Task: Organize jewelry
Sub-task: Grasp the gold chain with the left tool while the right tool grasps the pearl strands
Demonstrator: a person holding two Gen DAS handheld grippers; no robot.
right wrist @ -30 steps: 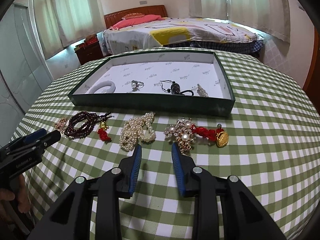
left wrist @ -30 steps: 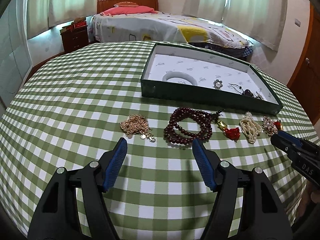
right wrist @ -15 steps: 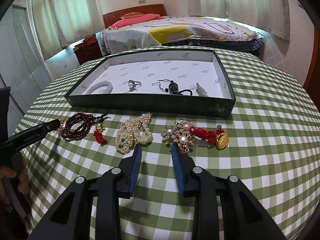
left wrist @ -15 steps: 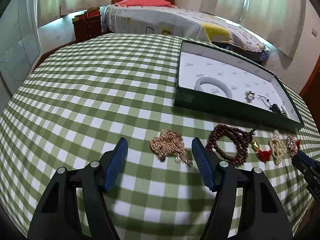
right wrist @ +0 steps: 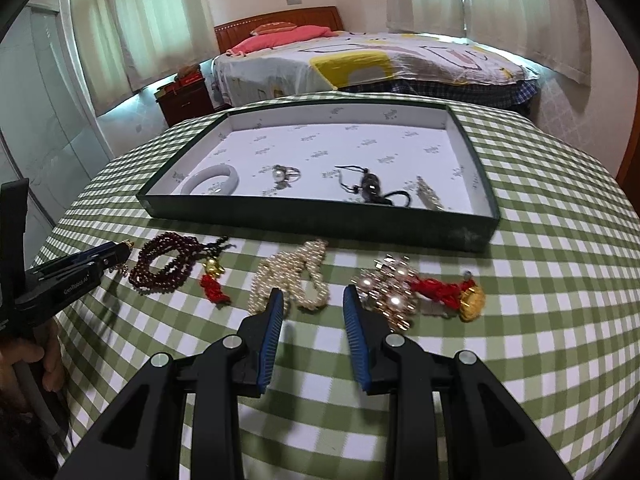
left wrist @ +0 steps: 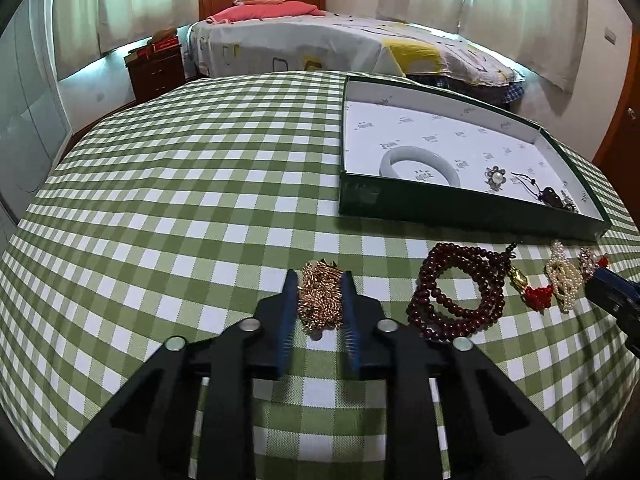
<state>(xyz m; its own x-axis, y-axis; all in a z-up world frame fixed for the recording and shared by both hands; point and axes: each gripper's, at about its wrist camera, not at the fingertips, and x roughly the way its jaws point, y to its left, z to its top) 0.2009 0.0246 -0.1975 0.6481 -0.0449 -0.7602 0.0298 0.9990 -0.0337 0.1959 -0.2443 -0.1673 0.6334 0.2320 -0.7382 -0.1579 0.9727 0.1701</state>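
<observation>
**A:** What have your jaws got?

**B:** My left gripper (left wrist: 318,300) is closing with the gold chain (left wrist: 320,298) between its blue pads. They flank the heap on both sides, and they look to be touching or nearly so; I can't tell yet whether the grip is firm. The chain is a bunched pile, a little longer along the line of my fingers than across it, lying straight ahead between the tips on the cloth (left wrist: 200,208).

**A:** And the right?

**B:** My right gripper (right wrist: 314,306) hangs partly open with nothing in it, tips just short of the pearls (right wrist: 292,276), the brooch (right wrist: 386,286) just beside its right finger. Both grippers point steeply down at the table.

**A:** Where does the chain go?

**B:** I'd say into the tray (left wrist: 460,210), which lies ahead and to the right of my left jaws, well apart. The red beads (left wrist: 456,292) sit just right of the chain, between it and the pearls. In the tray I see a bangle (left wrist: 418,162), a ring (left wrist: 496,178) and a dark cord piece (left wrist: 548,194).

**A:** Which hand is nearer?

**B:** The left, clearly; the chain is the leftmost piece. From the right view, only my left fingertip shows there, over the spot.
</observation>
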